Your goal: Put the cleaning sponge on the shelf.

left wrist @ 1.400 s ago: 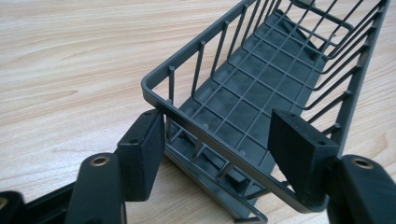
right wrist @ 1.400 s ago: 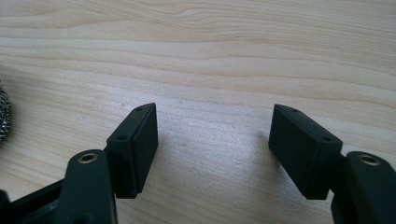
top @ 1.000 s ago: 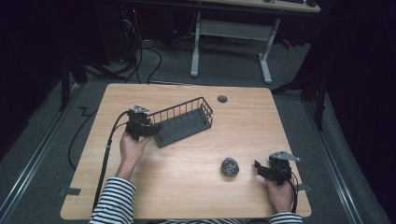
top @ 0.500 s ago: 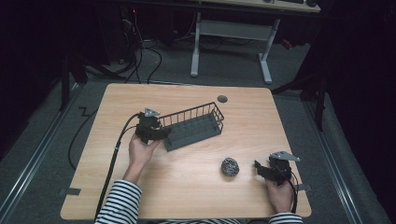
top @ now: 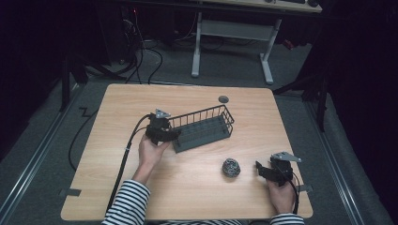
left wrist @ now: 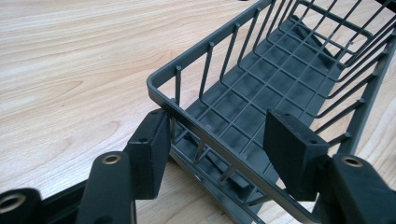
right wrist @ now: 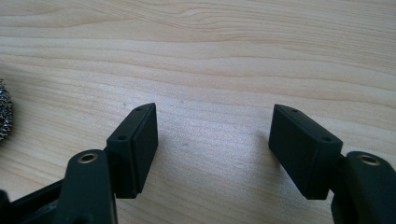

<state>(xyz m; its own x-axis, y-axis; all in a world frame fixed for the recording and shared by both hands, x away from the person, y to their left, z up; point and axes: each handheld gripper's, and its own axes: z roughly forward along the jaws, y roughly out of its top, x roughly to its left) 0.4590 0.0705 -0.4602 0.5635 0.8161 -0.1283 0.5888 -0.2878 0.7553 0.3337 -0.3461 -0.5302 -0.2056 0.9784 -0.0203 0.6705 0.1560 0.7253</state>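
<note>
Dark grey wire basket (top: 202,130) mid-table, slanted. Left gripper (left wrist: 219,140) at its near end wall, jaws spread astride the rim, apparently to pinch it. Steel-wool scourer (top: 231,167) right of basket; right gripper (right wrist: 212,149) beyond, jaws spread, empty.

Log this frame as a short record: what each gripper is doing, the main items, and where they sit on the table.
left gripper: jaws open, straddling the end rim of the wire basket, one jaw outside, one inside
right gripper: jaws open, nothing between them, low over the table near its right front corner
wire basket: dark grey, empty, lying at an angle near the table's middle
steel scrubber: loose on the wood, between basket and right gripper, touching neither
small round disc: at the far edge
</note>
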